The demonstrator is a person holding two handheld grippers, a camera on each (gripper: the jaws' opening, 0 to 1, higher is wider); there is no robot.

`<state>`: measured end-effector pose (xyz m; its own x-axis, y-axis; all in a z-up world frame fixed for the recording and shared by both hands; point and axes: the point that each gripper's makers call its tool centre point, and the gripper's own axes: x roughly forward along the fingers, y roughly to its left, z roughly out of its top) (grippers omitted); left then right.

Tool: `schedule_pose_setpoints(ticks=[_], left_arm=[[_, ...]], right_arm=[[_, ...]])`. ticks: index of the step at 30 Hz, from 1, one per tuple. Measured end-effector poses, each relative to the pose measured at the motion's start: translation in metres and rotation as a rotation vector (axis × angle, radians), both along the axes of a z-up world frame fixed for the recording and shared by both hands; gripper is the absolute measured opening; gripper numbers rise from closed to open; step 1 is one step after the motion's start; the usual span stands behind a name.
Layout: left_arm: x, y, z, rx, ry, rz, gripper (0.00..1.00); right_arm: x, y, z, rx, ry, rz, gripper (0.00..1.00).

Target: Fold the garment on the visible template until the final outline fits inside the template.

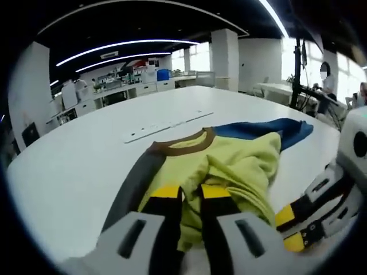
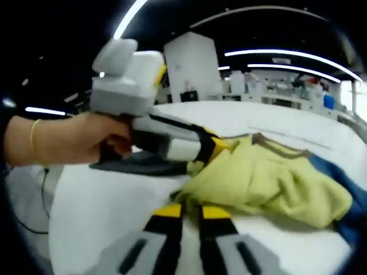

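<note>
White counter across the frame's middle. Far benches with clutter and a blue barrel at upper left. White pillar upper centre; seated person far right.

Lighting is bright and even, supplied by long curved ceiling light strips and by daylight from windows beyond the far edge of the table. The white tabletop reflects a soft sheen without harsh glare; the windows are overexposed. Shadows are faint, limited to a thin dark line beneath the garment. Fisheye distortion bends straight edges strongly towards the periphery. The left gripper view is reasonably sharp at centre; the right gripper view is softer overall, with a blurred hand at left.
</note>
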<state>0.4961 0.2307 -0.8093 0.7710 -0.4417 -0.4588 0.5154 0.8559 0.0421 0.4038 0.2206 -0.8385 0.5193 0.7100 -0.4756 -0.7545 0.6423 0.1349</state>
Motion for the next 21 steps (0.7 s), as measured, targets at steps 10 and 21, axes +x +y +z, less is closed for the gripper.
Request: schedule_pose_setpoints(ticks=[10, 21], left_arm=[[-0.004, 0.0, 0.004, 0.001, -0.007, -0.029, 0.1], [-0.024, -0.001, 0.025, -0.016, -0.029, -0.088, 0.19]], right_arm=[[-0.001, 0.0, -0.002, -0.044, -0.006, 0.029, 0.0], [-0.004, -0.001, 0.003, -0.062, -0.007, 0.048, 0.0]])
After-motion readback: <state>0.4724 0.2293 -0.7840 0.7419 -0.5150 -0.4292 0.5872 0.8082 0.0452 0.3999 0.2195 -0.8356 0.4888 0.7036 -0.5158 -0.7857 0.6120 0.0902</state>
